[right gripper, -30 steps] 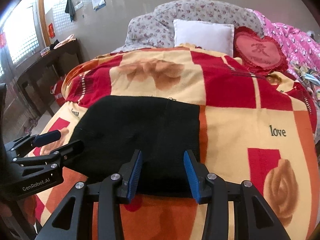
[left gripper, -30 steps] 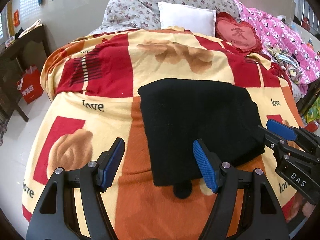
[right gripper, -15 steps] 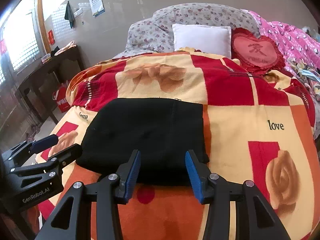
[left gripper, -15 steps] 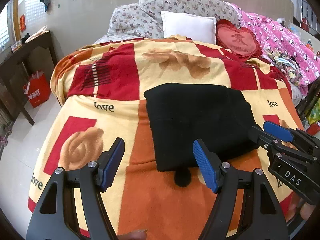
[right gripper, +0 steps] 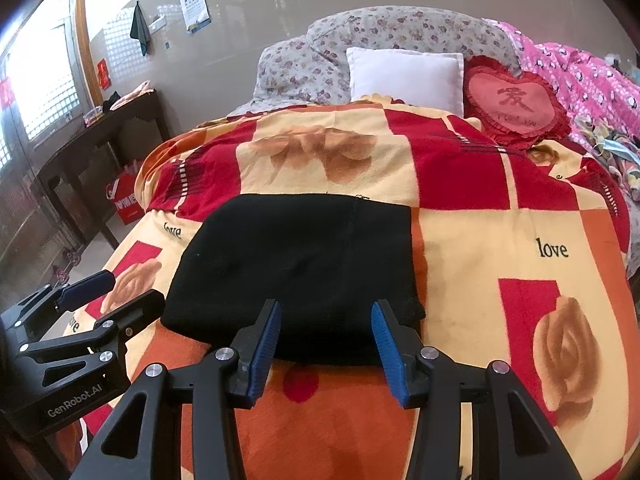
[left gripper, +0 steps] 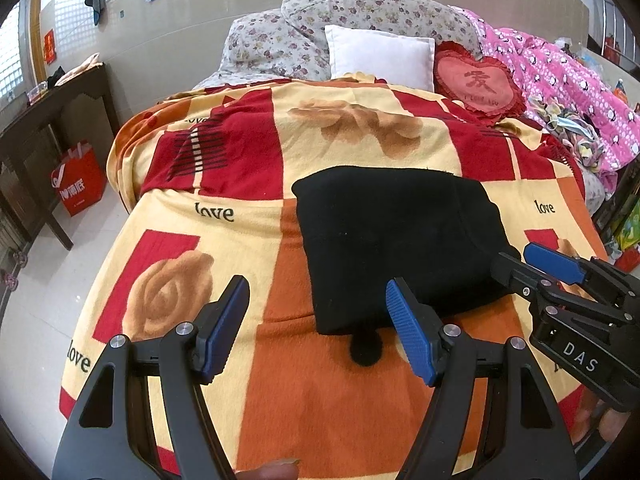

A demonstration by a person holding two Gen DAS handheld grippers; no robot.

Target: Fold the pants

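The black pants (left gripper: pixel 396 240) lie folded into a compact rectangle on the red, yellow and orange blanket (left gripper: pixel 224 208). My left gripper (left gripper: pixel 316 292) hovers open just short of their near left corner, with nothing between its blue pads. In the right wrist view the pants (right gripper: pixel 296 264) sit right ahead of my right gripper (right gripper: pixel 326 312). It is open above their near edge and its pads touch nothing. Each gripper shows in the other's view: the right gripper (left gripper: pixel 520 258) by the pants' right side, the left gripper (right gripper: pixel 134 288) by their left side.
A white pillow (left gripper: pixel 380 56), a red heart cushion (left gripper: pixel 478 80) and flowered pillows (left gripper: pixel 360 12) line the head of the bed. A pink quilt (left gripper: pixel 560 80) is heaped at the right. A dark wooden table (left gripper: pixel 48 120) and a red bag (left gripper: pixel 78 184) stand left of the bed.
Both views have drawn back from the pants, which now look smaller and farther off. The right gripper's jaws stand slightly wider. The pants have not moved.
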